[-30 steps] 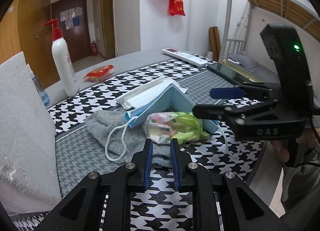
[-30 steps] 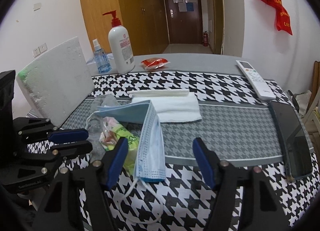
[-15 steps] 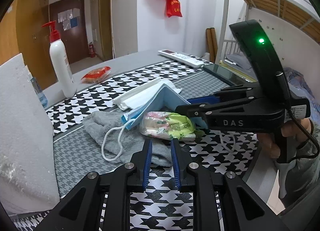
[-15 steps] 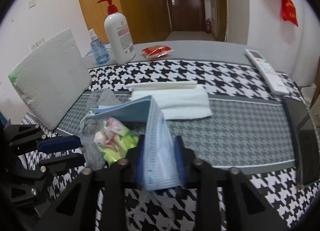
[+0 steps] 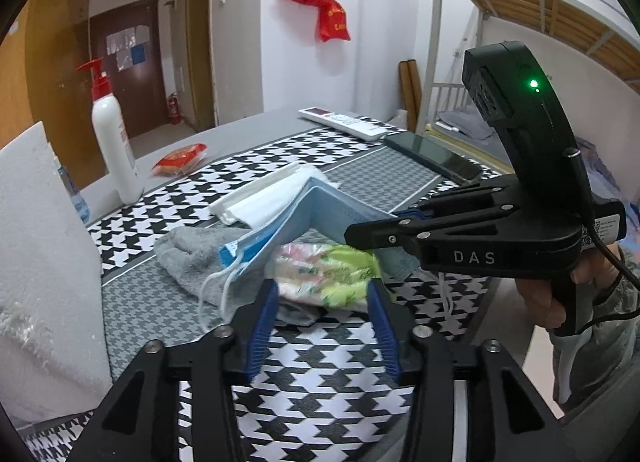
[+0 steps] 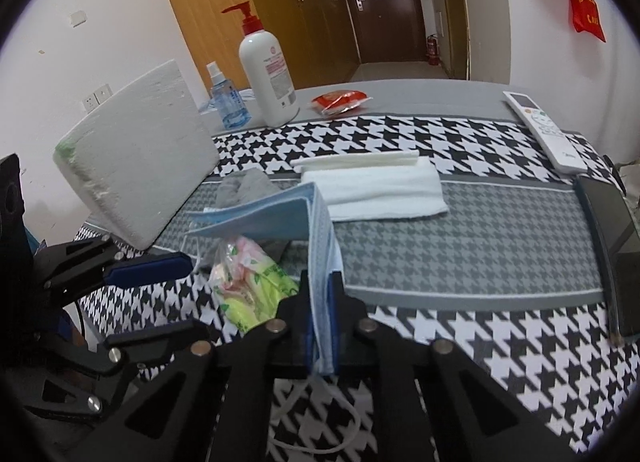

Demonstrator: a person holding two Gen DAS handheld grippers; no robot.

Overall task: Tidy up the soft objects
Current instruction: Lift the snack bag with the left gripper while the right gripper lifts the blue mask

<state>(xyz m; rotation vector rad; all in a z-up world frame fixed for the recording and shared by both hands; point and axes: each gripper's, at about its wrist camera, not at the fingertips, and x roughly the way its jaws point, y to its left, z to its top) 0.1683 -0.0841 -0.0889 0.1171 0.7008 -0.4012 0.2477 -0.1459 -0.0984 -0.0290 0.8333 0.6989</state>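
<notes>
Blue face mask [image 6: 320, 246] sits pinched between the closed pads of the right claw [image 6: 321, 326], its free half tented over a green-and-pink packet [image 5: 324, 274] on the houndstooth counter [image 6: 480, 246]. Left claw [image 5: 322, 316] is opening, its blue pads [image 5: 262, 326] astride the packet's near edge without pressing it. Grey cloth [image 5: 188, 254] lies beneath, and a folded white towel [image 6: 376, 190] lies beyond.
</notes>
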